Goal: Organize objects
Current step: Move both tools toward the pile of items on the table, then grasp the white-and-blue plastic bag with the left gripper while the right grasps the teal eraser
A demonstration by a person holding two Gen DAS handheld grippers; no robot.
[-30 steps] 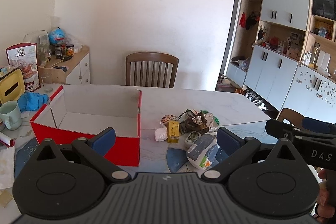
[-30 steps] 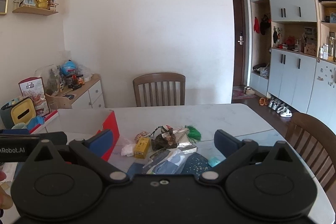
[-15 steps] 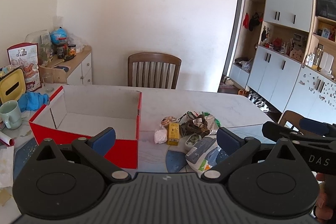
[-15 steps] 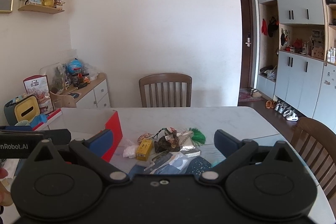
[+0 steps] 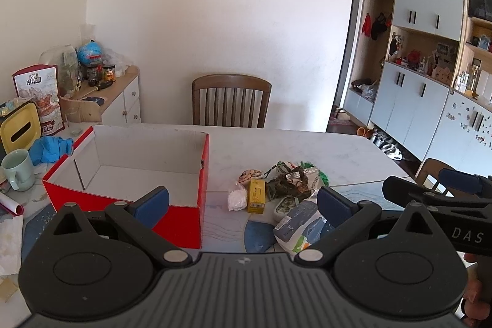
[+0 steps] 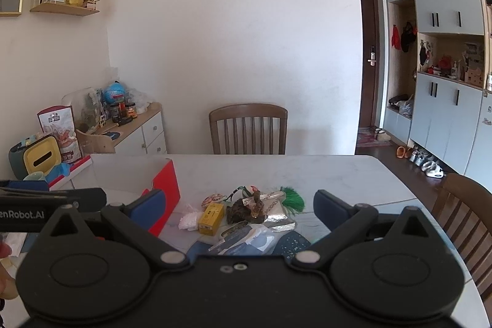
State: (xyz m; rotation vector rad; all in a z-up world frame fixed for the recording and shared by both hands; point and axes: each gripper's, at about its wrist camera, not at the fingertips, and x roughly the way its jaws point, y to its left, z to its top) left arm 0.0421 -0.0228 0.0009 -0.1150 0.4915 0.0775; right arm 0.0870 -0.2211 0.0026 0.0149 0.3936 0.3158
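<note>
Your left gripper [image 5: 243, 200] hangs spread wide and empty above the bench [image 5: 307, 149], with the red box [image 5: 123, 199] at its left. Your right gripper [image 6: 240, 208], also wide apart, faces the clutter pile: white pouch [image 6: 189, 219], yellow carton [image 6: 210, 214], green tassel [image 6: 292, 197].

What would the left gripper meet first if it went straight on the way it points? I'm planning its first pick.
Probably the pile of small items: the white pouch and yellow box lie between the open fingers of the left gripper, right of the red box. Depth is unclear.
</note>
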